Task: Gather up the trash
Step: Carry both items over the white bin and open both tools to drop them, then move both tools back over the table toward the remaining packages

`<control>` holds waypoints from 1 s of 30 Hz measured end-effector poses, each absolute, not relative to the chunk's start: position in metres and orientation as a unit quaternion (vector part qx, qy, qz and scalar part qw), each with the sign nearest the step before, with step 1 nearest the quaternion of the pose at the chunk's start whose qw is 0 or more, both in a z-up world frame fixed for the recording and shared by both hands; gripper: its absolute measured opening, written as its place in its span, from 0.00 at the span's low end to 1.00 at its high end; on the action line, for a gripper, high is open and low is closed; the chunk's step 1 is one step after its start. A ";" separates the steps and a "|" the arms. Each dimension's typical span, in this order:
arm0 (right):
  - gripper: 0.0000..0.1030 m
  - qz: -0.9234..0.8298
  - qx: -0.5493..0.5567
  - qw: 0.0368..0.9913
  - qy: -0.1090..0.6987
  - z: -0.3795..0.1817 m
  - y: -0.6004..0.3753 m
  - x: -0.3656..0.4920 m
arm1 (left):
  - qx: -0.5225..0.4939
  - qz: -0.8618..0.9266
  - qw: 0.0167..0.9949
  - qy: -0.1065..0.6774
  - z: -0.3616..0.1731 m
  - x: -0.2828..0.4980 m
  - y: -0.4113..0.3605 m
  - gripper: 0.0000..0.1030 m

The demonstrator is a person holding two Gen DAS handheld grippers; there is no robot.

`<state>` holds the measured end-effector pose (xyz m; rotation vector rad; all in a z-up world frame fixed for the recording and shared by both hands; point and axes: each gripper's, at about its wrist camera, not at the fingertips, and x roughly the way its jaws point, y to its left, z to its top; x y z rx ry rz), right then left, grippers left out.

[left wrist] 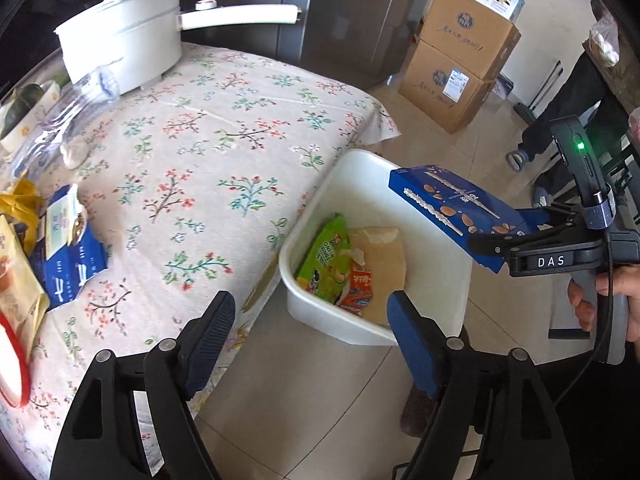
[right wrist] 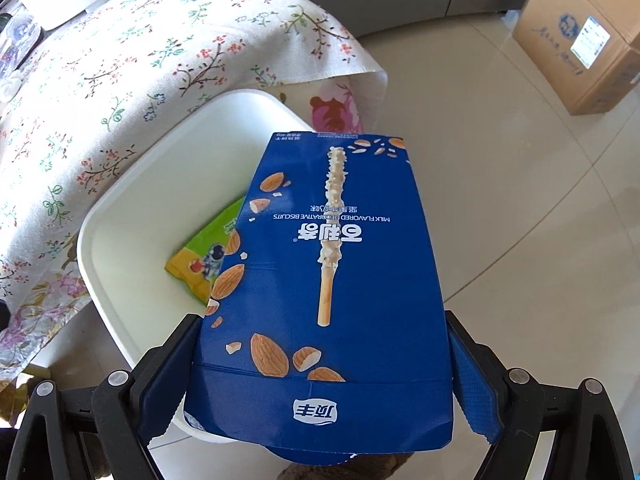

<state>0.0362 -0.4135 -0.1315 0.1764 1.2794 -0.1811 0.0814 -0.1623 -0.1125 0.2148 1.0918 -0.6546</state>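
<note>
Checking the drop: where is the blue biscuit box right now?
The blue biscuit box is clamped in the right gripper, held in the air over the white bin on the floor beside the table.

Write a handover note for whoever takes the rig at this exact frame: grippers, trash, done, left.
Right gripper: jaws shut on the blue biscuit box, held above the white bin.
Left gripper: jaws open, empty, near the table edge.
Done: green snack wrapper, red packet and brown paper lie in the bin.
Left: release the box into the bin, then probably clear the blue packet, yellow wrapper and clear plastic bottle from the floral tablecloth.
</note>
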 end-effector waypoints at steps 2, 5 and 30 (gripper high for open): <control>0.91 -0.073 0.083 0.794 0.598 -0.132 -0.408 0.039 | 0.095 -0.293 0.806 0.506 -0.108 0.082 -0.149 0.83; 0.92 -0.065 0.082 0.797 0.595 -0.130 -0.400 0.042 | 0.094 -0.271 0.817 0.500 -0.103 0.085 -0.131 0.85; 0.95 0.026 -0.004 0.819 0.572 -0.096 -0.267 0.090 | -0.017 -0.029 0.846 0.532 -0.108 0.127 0.121 0.93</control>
